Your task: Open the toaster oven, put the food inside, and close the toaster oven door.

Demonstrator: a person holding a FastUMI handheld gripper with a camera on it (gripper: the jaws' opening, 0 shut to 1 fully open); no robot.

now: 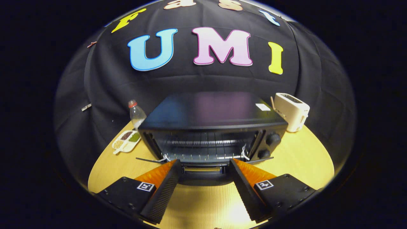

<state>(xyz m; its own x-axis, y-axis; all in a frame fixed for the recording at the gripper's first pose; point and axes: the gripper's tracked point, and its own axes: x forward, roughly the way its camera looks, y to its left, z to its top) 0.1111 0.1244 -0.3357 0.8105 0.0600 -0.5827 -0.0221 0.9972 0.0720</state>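
A black toaster oven [211, 119] stands on the wooden table [295, 159] straight ahead of me. Its door [203, 178] is folded down flat toward me, and the wire rack [203, 144] inside shows bare. The door handle [203, 170] lies between my fingertips. My gripper [204, 162] is open, one finger on each side of the handle, and I cannot tell whether they touch it. A white divided dish of food [126, 141] rests on the table left of the oven.
A clear plastic bottle with a red cap [136, 114] stands behind the oven's left corner. A white pop-up toaster [291, 111] sits at the oven's right rear. Two knobs [272, 139] are on the oven's right front. Bare tabletop lies under my fingers.
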